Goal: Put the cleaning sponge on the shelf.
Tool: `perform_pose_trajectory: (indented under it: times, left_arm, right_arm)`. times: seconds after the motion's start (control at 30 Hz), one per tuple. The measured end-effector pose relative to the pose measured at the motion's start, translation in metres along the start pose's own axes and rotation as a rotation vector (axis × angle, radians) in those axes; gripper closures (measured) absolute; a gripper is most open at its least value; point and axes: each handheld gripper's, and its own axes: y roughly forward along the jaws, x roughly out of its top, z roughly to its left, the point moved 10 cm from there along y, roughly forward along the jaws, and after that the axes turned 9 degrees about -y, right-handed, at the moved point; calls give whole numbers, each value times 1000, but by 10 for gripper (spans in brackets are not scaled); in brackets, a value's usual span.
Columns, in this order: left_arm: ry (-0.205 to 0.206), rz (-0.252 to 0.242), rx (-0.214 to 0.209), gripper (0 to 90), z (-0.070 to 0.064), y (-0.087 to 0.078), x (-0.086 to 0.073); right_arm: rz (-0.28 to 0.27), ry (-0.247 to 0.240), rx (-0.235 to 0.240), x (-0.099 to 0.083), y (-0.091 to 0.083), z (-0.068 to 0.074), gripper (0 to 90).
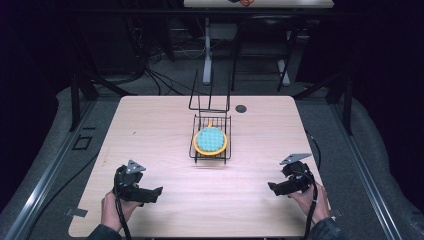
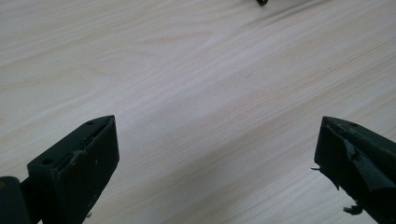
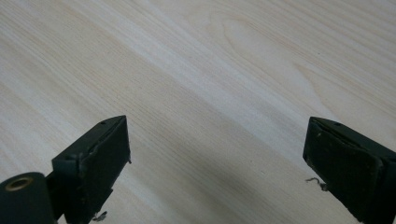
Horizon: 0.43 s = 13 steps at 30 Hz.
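High view, basket (image 1: pixel 210 148) well beyond fingers (image 1: pixel 156 191)

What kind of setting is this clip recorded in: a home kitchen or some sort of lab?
Most likely a lab or recording studio, not a kitchen. A bare wooden table stands among dark curtains, cables run over the floor behind it, and a black wire rack holds one blue-and-orange round item.

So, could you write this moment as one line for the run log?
left gripper: open, empty | right gripper: open, empty | wire basket: table centre, holds orange plate with blue sponge
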Motion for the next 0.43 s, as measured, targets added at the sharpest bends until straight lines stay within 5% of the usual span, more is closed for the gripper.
perform_pose_trajectory:
  times: [0.2,0.43]
  left_arm:
    - [33,1,15,1,2,8,-3]
    - [19,-1,17,1,9,11,-4]
  right_arm:
    - [9,-4,6,-1,2,1,73]
    - [21,-9,13,-3,4,1,89]
